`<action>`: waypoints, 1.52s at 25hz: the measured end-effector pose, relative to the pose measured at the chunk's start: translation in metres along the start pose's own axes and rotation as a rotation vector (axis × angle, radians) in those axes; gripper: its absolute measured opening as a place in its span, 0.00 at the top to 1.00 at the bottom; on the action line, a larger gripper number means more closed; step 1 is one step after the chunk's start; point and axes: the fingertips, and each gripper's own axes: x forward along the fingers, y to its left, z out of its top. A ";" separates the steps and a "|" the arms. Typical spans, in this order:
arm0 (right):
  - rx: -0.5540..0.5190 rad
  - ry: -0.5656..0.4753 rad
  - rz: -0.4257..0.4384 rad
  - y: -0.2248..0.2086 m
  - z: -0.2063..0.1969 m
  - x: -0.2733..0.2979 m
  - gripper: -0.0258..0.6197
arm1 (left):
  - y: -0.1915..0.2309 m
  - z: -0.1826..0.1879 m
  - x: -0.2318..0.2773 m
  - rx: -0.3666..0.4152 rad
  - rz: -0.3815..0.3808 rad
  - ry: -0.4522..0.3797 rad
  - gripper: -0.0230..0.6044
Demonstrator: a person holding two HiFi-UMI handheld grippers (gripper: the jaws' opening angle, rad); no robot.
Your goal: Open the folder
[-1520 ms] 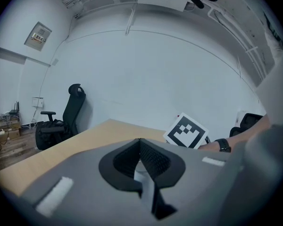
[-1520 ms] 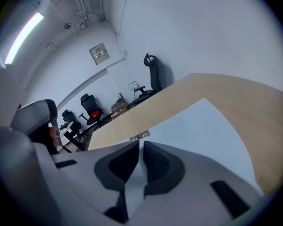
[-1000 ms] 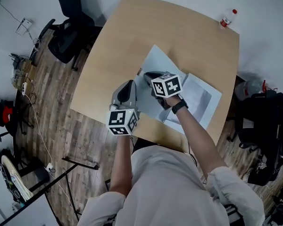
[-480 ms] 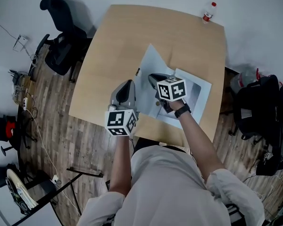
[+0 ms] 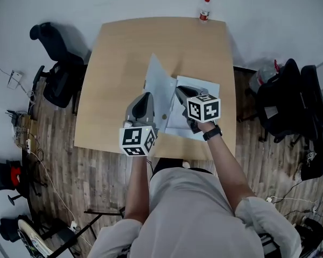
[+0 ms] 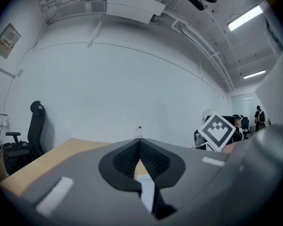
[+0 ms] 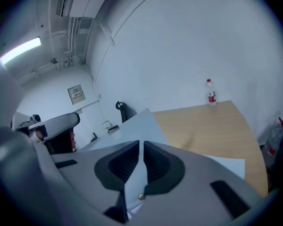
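A light-blue folder (image 5: 157, 85) lies on the wooden table (image 5: 118, 52) with its cover raised steeply and white papers (image 5: 196, 114) showing beneath. My right gripper (image 5: 181, 91) is shut on the cover; in the right gripper view the blue sheet (image 7: 132, 126) with a small snap button (image 7: 140, 197) runs between the jaws of the right gripper (image 7: 141, 146). My left gripper (image 5: 146, 97) is beside it on the left. In the left gripper view the left gripper (image 6: 139, 141) is shut on a pale edge of the folder (image 6: 146, 192).
A water bottle (image 5: 204, 8) stands at the table's far edge. A black office chair (image 5: 56, 63) is left of the table. Dark bags and chairs (image 5: 290, 101) crowd the floor on the right. Cables lie on the wooden floor at the left.
Both grippers have risen and the folder's cover has swung from nearly flat to steeply upright. The head view has shifted, so the table now sits more centred.
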 end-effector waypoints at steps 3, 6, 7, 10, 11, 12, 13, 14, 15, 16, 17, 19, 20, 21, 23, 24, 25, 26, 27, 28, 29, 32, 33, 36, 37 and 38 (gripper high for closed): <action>0.012 -0.051 -0.045 -0.008 0.003 -0.036 0.91 | -0.027 0.006 0.000 0.018 -0.049 -0.009 0.95; 0.025 -0.106 -0.093 -0.017 0.005 -0.070 0.91 | -0.051 0.010 0.001 0.037 -0.097 -0.018 0.95; 0.029 -0.124 -0.107 -0.019 0.005 -0.081 0.91 | -0.059 0.010 0.000 0.041 -0.110 -0.021 0.95; 0.038 -0.172 -0.144 -0.025 0.004 -0.113 0.91 | -0.081 0.011 -0.004 0.053 -0.144 -0.027 0.95; 0.041 -0.187 -0.156 -0.026 0.004 -0.123 0.91 | -0.088 0.011 -0.006 0.058 -0.156 -0.028 0.95; 0.044 -0.203 -0.167 -0.026 0.003 -0.132 0.91 | -0.095 0.011 -0.008 0.062 -0.169 -0.030 0.95; 0.047 -0.218 -0.178 -0.026 0.003 -0.141 0.91 | -0.101 0.011 -0.010 0.065 -0.181 -0.031 0.95; 0.048 -0.232 -0.189 -0.025 0.002 -0.149 0.91 | -0.107 0.012 -0.012 0.069 -0.193 -0.032 0.95; 0.047 -0.245 -0.199 -0.023 0.001 -0.157 0.91 | -0.112 0.012 -0.014 0.072 -0.205 -0.033 0.95; 0.046 -0.258 -0.208 -0.022 0.001 -0.164 0.91 | -0.118 0.011 -0.016 0.075 -0.216 -0.034 0.95; 0.045 -0.272 -0.217 -0.021 0.000 -0.171 0.91 | -0.124 0.011 -0.018 0.079 -0.227 -0.035 0.95; 0.042 -0.297 -0.238 -0.019 -0.001 -0.186 0.91 | -0.134 0.009 -0.021 0.084 -0.245 -0.035 0.95; 0.037 -0.309 -0.250 -0.017 -0.002 -0.193 0.91 | -0.138 0.008 -0.024 0.085 -0.251 -0.033 0.95; 0.029 -0.320 -0.265 -0.015 -0.003 -0.200 0.91 | -0.142 0.007 -0.026 0.086 -0.254 -0.031 0.95; 0.002 -0.340 -0.300 -0.010 -0.005 -0.213 0.91 | -0.147 0.005 -0.030 0.086 -0.261 -0.027 0.95; -0.014 -0.348 -0.320 -0.008 -0.006 -0.221 0.91 | -0.150 0.005 -0.032 0.087 -0.264 -0.025 0.95; -0.030 -0.355 -0.340 -0.006 -0.007 -0.228 0.91 | -0.153 0.004 -0.035 0.089 -0.269 -0.025 0.95; -0.046 -0.362 -0.360 -0.004 -0.008 -0.234 0.91 | -0.157 0.004 -0.038 0.090 -0.273 -0.026 0.95; -0.062 -0.368 -0.379 -0.002 -0.009 -0.241 0.91 | -0.159 0.004 -0.040 0.091 -0.275 -0.029 0.95; -0.080 -0.375 -0.398 0.000 -0.010 -0.247 0.91 | -0.162 0.005 -0.042 0.091 -0.276 -0.033 0.95; -0.098 -0.382 -0.415 0.002 -0.011 -0.252 0.91 | -0.164 0.005 -0.045 0.091 -0.275 -0.036 0.95; -0.134 -0.401 -0.456 0.009 -0.013 -0.266 0.91 | -0.169 0.004 -0.051 0.096 -0.275 -0.041 0.95; -0.139 -0.406 -0.467 0.011 -0.015 -0.270 0.91 | -0.169 0.003 -0.054 0.099 -0.276 -0.039 0.95; -0.152 -0.426 -0.506 0.015 -0.016 -0.279 0.93 | -0.168 0.001 -0.062 0.099 -0.268 -0.039 0.95; -0.156 -0.433 -0.515 0.015 -0.016 -0.281 0.93 | -0.168 0.000 -0.062 0.098 -0.265 -0.040 0.95; -0.160 -0.439 -0.520 0.016 -0.016 -0.283 0.93 | -0.168 -0.001 -0.062 0.099 -0.263 -0.040 0.95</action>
